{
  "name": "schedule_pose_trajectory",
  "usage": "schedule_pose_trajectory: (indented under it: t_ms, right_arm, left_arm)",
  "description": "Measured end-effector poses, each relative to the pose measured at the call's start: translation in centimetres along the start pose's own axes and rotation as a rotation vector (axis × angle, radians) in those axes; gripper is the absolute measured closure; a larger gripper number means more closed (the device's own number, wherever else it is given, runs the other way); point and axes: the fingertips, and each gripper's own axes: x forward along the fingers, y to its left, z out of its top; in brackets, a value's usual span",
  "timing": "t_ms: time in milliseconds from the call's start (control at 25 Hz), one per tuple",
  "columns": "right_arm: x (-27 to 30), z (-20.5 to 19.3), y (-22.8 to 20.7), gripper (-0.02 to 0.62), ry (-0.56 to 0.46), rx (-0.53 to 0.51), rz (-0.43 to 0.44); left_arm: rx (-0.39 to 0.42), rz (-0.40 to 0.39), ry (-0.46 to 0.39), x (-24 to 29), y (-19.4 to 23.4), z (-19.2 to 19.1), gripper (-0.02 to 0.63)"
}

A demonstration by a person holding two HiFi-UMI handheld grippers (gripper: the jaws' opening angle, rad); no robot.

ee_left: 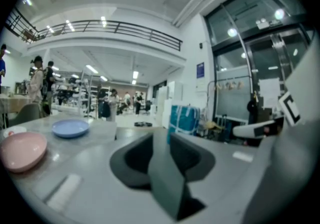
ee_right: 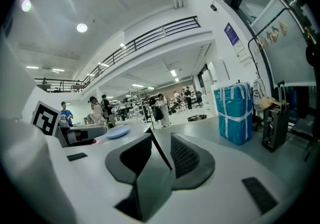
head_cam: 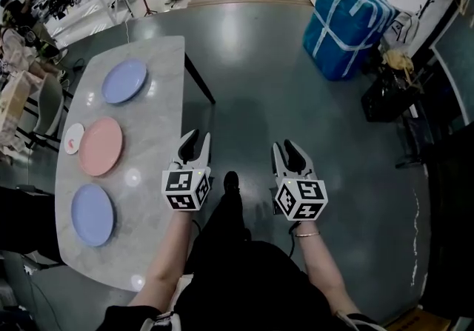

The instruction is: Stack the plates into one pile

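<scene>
Head view. The left gripper [head_cam: 194, 137] and right gripper [head_cam: 287, 148] hover over bare floor, jaws parted and empty. The table [head_cam: 159, 100] lies at 10 o'clock from them. On it the far blue plate [head_cam: 124, 81], pink plate [head_cam: 101, 146] and near blue plate [head_cam: 92, 214] lie in a row, each apart from the next. A small white dish [head_cam: 74, 138] sits just beside the pink plate, at its 9 o'clock. No plate is stacked yet.

Left gripper view. The jaws stand apart with nothing between them. The pink plate and far blue plate appear at 9 o'clock. Risk: a low rim offers little purchase, so a shallow pinch may let a plate slip or tilt.

Right gripper view. The jaws are likewise released and empty. Only the far blue plate shows, at 9 o'clock. Risk: this gripper must reach across the left one, and a crossing reach may clip it or nudge the small white dish.
</scene>
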Motion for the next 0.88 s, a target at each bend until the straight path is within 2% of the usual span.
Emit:
schedule_pose_trajectory:
  t_ms: [240, 480, 880]
  right_arm:
    - [5.2, -0.1, -1.3, 0.483, 0.029, 0.002, 0.008]
    - [13.5, 1.8, -1.6, 0.482, 0.047, -0.001, 0.031]
    - [28.4, 4.6, 1.6, 0.482, 0.111, -0.042, 0.13]
  left_arm:
    - [-0.014, 0.017, 0.017, 4.6, 2.9, -0.4, 0.476]
    - [-0.044, 0.047, 0.017, 10.7, 7.7, 0.9, 0.465]
    - [-0.142, 0.151, 0.038, 17.9, 17.7, 2.0, 0.459]
